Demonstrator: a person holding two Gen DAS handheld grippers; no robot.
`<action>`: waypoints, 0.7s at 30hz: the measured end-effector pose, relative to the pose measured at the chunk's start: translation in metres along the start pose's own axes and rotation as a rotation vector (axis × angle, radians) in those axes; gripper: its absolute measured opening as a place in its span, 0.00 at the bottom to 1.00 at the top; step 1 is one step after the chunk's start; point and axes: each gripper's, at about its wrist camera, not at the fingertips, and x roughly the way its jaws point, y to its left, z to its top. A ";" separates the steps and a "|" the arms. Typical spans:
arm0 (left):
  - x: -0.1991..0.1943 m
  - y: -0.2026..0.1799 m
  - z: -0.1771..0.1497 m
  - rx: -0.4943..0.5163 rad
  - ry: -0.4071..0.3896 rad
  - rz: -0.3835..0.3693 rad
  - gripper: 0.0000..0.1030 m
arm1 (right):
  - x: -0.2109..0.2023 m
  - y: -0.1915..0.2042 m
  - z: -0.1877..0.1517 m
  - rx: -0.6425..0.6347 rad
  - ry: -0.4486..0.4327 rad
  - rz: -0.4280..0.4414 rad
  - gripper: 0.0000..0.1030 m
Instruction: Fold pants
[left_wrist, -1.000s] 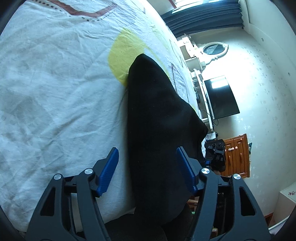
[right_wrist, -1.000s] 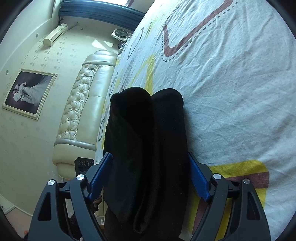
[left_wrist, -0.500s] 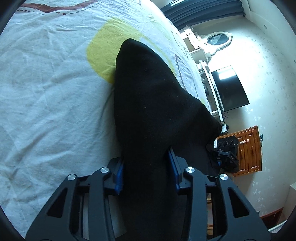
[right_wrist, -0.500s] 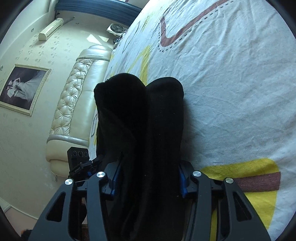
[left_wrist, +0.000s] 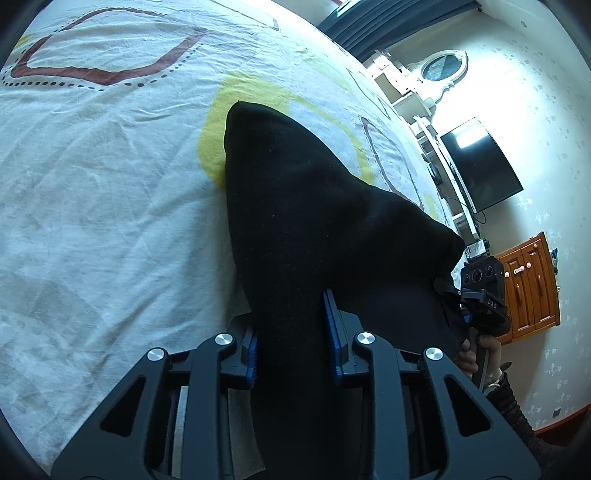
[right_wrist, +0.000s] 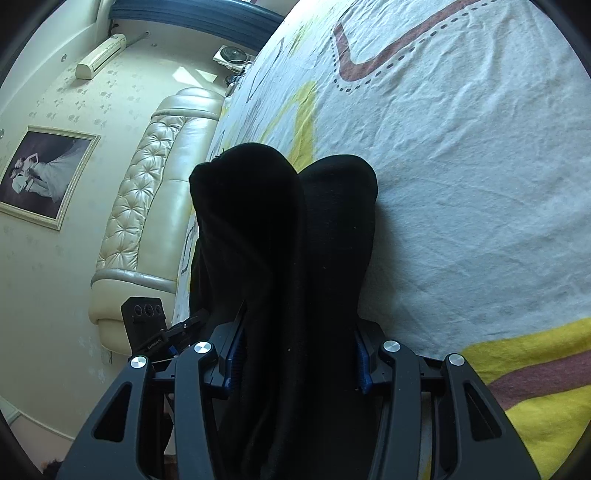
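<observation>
Gripping now: both grippers hold the near edge of the black pants (left_wrist: 314, 229), which lie folded on the bed (left_wrist: 110, 184) and run away from the cameras.
Left gripper (left_wrist: 291, 339): jaws closing, blue pads (left_wrist: 334, 343) already pressed on a narrow bunch of cloth.
Left risk: the bite looks thin; if it takes only the top layer, the lower layers would probably stay on the bed and the fold would split open when lifted.
Right gripper (right_wrist: 297, 354): clamped on a thick roll of the pants (right_wrist: 288, 229), both legs bunched between the pads.
Right risk: a bulky bundle can creep out of the pads under its own weight, likely if the lift is quick.
Between hands: cloth spans from one grip to the other; the right gripper (left_wrist: 480, 291) and the hand (left_wrist: 476, 354) on it show just beside the pants' near right edge in the left view. Uneven lifting or pulling apart would likely skew the crease.
Middle: the pants taper over a yellow patch (left_wrist: 214, 147) of the sheet; dragging instead of lifting could ruck the sheet and twist the legs.
Far end: the two leg ends (right_wrist: 332, 173) lie side by side, touching, in the right view. Carrying the near edge over too far or off-line would leave the ends uneven.
Beyond: the headboard (right_wrist: 147, 206) and TV (left_wrist: 480, 162) are well apart from the work, so no likely snag.
</observation>
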 end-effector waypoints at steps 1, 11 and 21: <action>-0.003 0.003 0.000 -0.002 -0.003 0.002 0.27 | 0.003 0.001 0.000 0.000 0.002 0.002 0.46; -0.021 0.019 -0.001 -0.007 -0.019 0.009 0.27 | 0.020 0.006 -0.001 0.005 0.008 0.009 0.46; -0.023 0.020 0.000 -0.006 -0.022 0.008 0.27 | 0.017 0.004 -0.003 0.014 0.000 0.018 0.46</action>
